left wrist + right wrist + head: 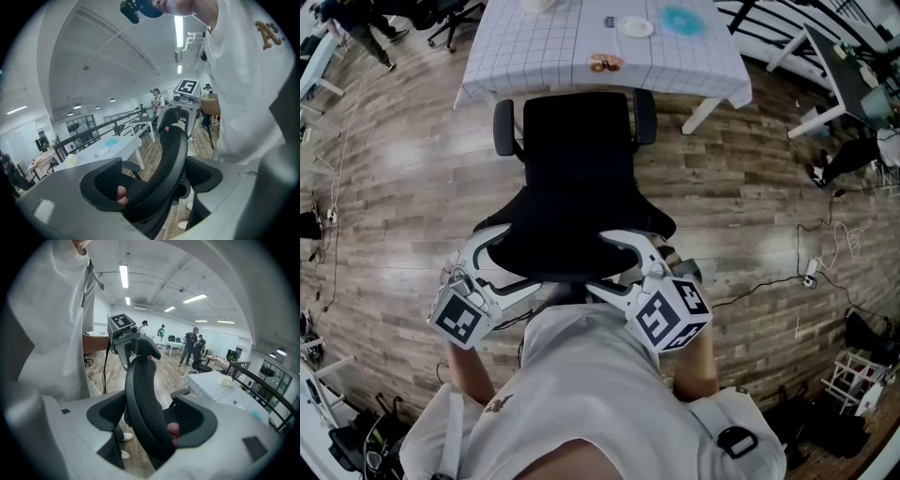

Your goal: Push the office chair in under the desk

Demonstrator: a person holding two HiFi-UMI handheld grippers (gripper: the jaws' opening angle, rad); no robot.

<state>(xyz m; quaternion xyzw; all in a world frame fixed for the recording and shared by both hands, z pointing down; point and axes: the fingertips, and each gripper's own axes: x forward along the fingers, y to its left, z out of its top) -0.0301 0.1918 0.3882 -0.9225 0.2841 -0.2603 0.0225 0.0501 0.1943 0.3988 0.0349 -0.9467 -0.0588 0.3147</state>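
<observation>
The black office chair (577, 169) stands facing the desk (534, 47), which has a white checked cloth; the seat front is at the desk's edge. My left gripper (514, 262) and right gripper (602, 262) are at the top of the backrest, one on each side. In the left gripper view the backrest (171, 154) runs between the jaws of the left gripper (161, 185), against one jaw with a gap at the other. In the right gripper view the right gripper (147, 420) straddles the backrest (143, 394) the same way.
A plate (635, 26), a blue item (682, 21) and a small snack (606, 63) lie on the desk. Cables (787, 281) trail over the wooden floor at the right. Other tables and chairs stand around, and people (190, 345) stand far back.
</observation>
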